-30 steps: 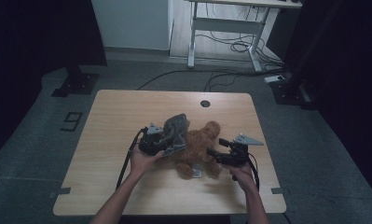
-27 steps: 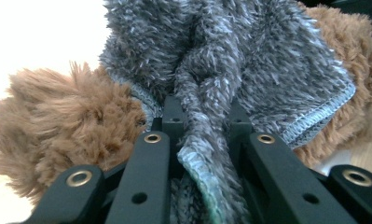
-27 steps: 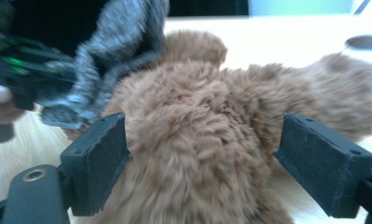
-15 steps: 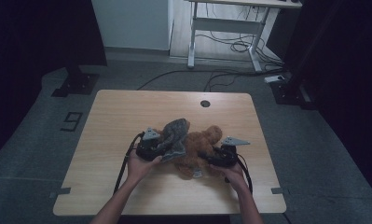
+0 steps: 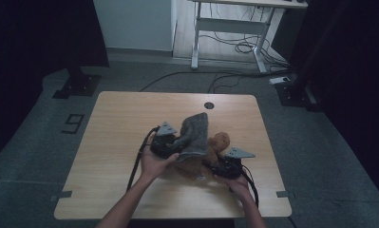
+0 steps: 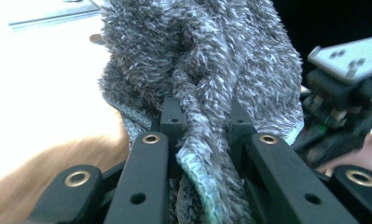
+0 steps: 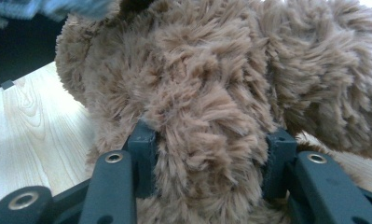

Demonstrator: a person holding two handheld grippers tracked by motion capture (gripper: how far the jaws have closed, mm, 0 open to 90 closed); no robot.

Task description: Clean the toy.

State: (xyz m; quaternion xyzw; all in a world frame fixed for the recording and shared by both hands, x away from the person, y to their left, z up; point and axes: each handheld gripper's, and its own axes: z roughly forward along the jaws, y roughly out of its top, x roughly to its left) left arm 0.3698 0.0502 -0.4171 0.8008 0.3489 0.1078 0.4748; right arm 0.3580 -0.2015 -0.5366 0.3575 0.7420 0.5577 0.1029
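A brown plush toy (image 5: 211, 154) lies on the wooden table (image 5: 120, 123) near its front middle. A grey fuzzy cloth (image 5: 194, 134) is draped over it and stands lifted. My left gripper (image 5: 174, 146) is shut on a fold of that grey cloth (image 6: 197, 84), which bunches between its jaws. My right gripper (image 5: 214, 167) sits at the toy's right side; its jaws have just been closing and now press on a thick part of the brown plush toy (image 7: 207, 107), fur bulging between them. The right gripper (image 6: 342, 98) also shows at the right of the left gripper view.
A round cable hole (image 5: 208, 105) sits near the table's far edge. Beyond the table stand a white desk frame (image 5: 234, 28) with cables on the floor and dark stands at both sides. A mark like a 9 (image 5: 73, 123) lies on the floor at the left.
The left gripper has lifted the grey cloth higher. The right gripper has moved in toward the plush toy from the right and closed its jaws on it.
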